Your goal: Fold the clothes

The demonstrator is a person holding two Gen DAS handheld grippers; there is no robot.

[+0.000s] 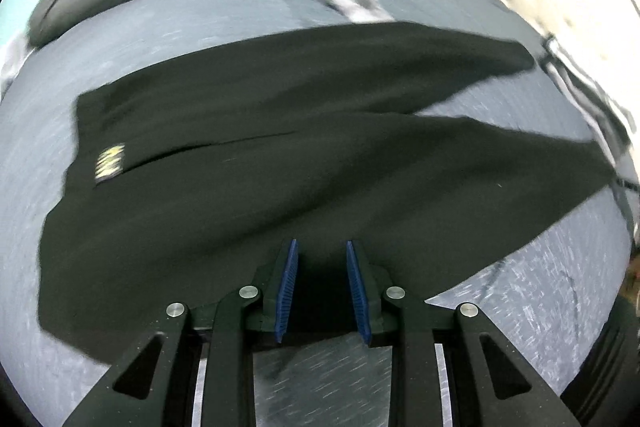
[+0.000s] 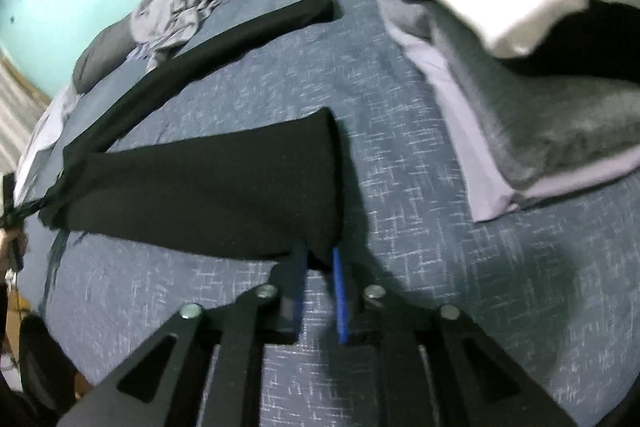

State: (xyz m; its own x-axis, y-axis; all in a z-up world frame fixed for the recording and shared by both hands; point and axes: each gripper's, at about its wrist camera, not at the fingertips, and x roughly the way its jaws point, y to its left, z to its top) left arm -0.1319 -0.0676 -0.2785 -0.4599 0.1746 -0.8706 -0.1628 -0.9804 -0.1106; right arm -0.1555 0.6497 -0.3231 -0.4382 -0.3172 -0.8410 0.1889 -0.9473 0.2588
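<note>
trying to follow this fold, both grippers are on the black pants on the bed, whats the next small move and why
Probably carry both held ends across together toward the far leg. The right hand-held gripper pinches a leg cuff of the black pants, and the left hand-held gripper holds the waist end. The legs lie spread in a V on the blue bedspread, so the near leg likely needs laying over the far one.

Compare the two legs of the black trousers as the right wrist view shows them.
The near leg spreads wide and flat, its cuff end between the right gripper jaws. The far leg looks narrow and lies free, nothing touching its cuff. The near leg runs straight; the far leg curves. Both are black and lie on the blue bedspread, splayed apart.
</note>
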